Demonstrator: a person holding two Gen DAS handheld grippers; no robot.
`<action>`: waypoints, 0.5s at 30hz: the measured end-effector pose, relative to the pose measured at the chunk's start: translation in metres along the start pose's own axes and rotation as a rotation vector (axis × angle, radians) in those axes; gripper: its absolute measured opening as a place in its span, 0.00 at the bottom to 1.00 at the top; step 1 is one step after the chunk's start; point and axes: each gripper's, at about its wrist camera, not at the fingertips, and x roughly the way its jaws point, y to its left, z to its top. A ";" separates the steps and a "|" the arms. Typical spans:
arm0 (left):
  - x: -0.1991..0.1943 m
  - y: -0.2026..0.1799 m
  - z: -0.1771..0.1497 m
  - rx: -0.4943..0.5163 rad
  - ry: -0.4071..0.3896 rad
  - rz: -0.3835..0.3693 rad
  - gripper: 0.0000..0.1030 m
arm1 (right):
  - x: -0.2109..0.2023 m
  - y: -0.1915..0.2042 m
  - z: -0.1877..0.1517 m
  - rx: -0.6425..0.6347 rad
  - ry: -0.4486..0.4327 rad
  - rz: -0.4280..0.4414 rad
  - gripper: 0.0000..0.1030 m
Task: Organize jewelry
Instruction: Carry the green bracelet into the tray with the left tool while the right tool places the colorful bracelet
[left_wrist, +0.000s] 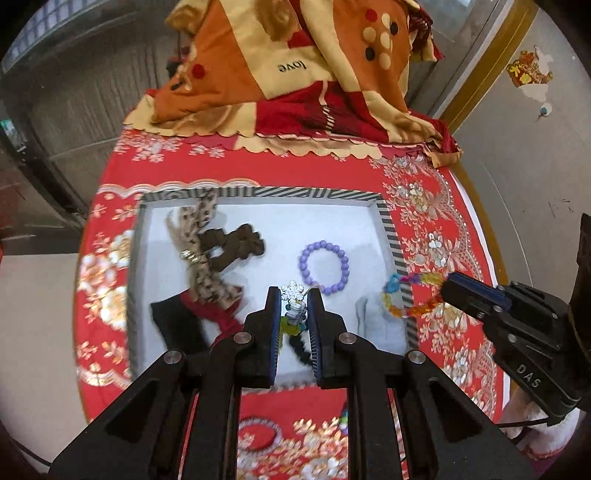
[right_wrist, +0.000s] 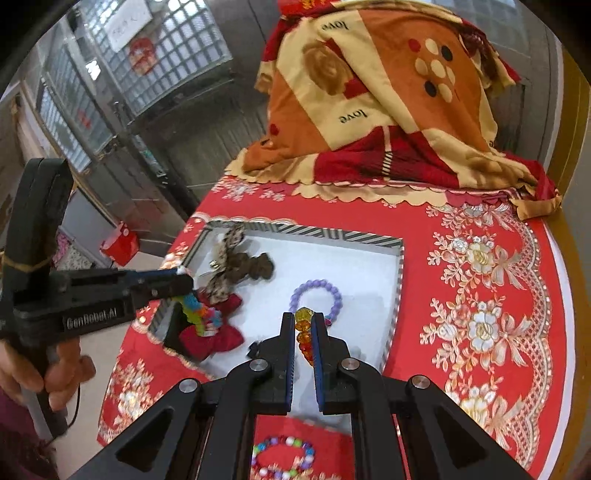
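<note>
A white tray with a striped rim (left_wrist: 317, 192) (right_wrist: 332, 233) lies on the red tablecloth. In it lie a purple bead bracelet (left_wrist: 324, 266) (right_wrist: 316, 295), a leopard and brown hair bow (left_wrist: 218, 243) (right_wrist: 240, 262) and a red bow (left_wrist: 218, 314) (right_wrist: 214, 338). My left gripper (left_wrist: 293, 295) (right_wrist: 184, 282) is shut on a snowflake charm string (left_wrist: 292, 295) with colourful beads hanging below, held over the tray. My right gripper (right_wrist: 303, 319) (left_wrist: 443, 290) is shut on a rainbow crystal bracelet (left_wrist: 406, 295) (right_wrist: 303, 328) above the tray's right rim.
A folded orange and red blanket (left_wrist: 295, 74) (right_wrist: 388, 110) is piled at the far side of the table. Two more bracelets lie on the cloth in front of the tray, a red one (left_wrist: 258, 432) and a multicolour bead one (right_wrist: 284, 458).
</note>
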 end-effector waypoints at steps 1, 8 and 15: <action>0.008 -0.003 0.005 0.002 0.011 -0.011 0.12 | 0.007 -0.003 0.004 0.009 0.007 -0.001 0.08; 0.051 -0.004 0.028 -0.023 0.056 -0.039 0.13 | 0.051 -0.021 0.028 0.048 0.045 -0.011 0.08; 0.091 0.037 0.025 -0.075 0.122 0.057 0.13 | 0.104 -0.058 0.043 0.083 0.108 -0.092 0.08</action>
